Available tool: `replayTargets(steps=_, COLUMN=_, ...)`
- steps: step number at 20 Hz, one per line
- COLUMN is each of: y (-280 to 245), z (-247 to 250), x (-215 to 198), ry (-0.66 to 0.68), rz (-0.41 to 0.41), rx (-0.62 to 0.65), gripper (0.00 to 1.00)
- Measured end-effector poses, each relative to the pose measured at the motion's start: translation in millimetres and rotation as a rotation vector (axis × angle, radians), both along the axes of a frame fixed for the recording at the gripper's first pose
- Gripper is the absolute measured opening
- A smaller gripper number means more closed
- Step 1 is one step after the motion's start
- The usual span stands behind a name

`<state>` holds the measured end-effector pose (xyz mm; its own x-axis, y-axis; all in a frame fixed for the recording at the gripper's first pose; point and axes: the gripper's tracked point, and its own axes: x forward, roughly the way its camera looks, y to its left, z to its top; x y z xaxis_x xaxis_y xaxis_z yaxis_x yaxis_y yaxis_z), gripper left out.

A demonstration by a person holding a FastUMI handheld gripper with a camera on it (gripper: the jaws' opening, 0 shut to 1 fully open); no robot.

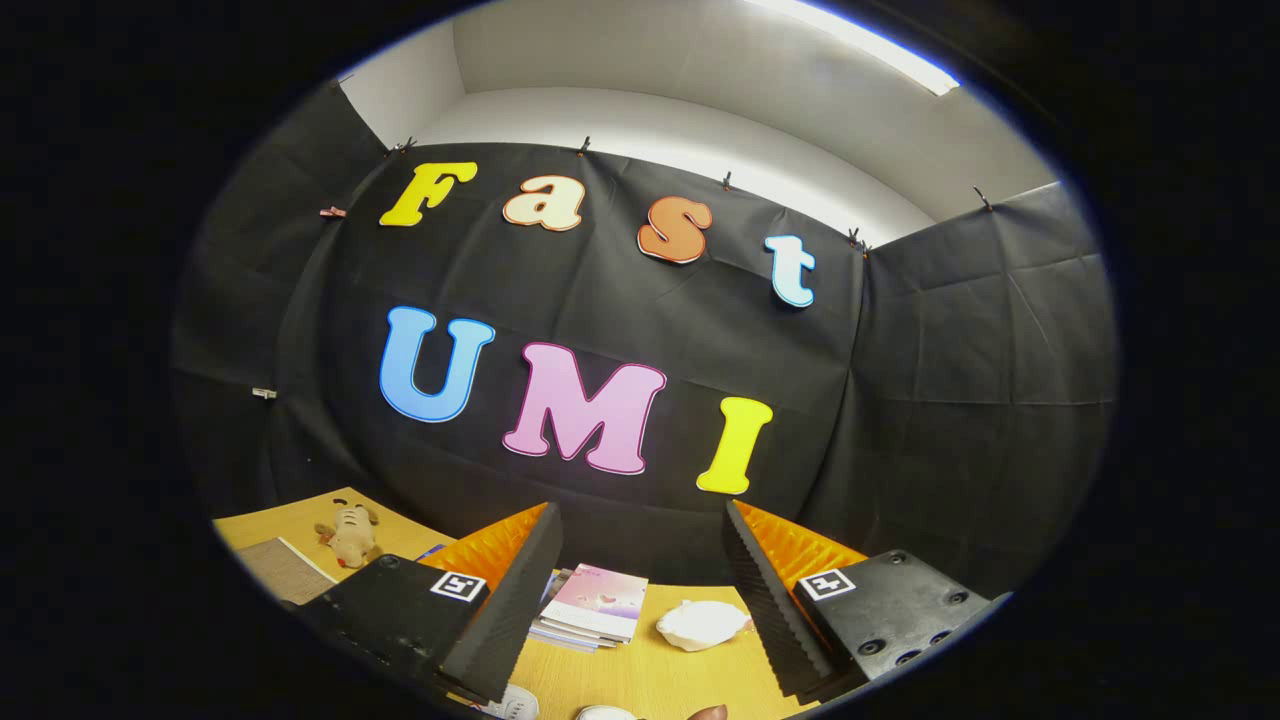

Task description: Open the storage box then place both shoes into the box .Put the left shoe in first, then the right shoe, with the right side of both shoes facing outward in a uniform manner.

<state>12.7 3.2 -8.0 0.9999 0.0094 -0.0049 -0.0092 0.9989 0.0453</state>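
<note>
our gripper (640, 590) rides high and tilted up toward the booth wall, its two fingers (505, 610) spread wide with nothing between them but a view of the wooden table (640, 675). just under the fingertips, near the left finger's tip, we catch a sliver of white that looks like a shoe (515, 703), and a second white toe (605, 713) next to it; we cannot tell left from right at this angle. beyond the fingers lies a stack of booklets (595, 603), and beside it a white crumpled object (703, 623). further off, past the left finger, sit a plush toy (347, 532) and a grey mat (283, 570). we judge the task is at its very start: nothing is grasped, and the next move calls for tipping the gripper down to find the storage box and its lid before touching either shoe.
</note>
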Motion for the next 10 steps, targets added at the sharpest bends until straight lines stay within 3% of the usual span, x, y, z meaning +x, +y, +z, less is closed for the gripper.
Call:
replayTargets(steps=7, y=4, z=-4, x=1, ry=0.005, rz=0.029, rx=-0.015, gripper=0.97)
replayTargets(steps=10, y=35, z=-12, x=-1, ry=0.016, rz=0.153, rx=0.013, gripper=0.97)
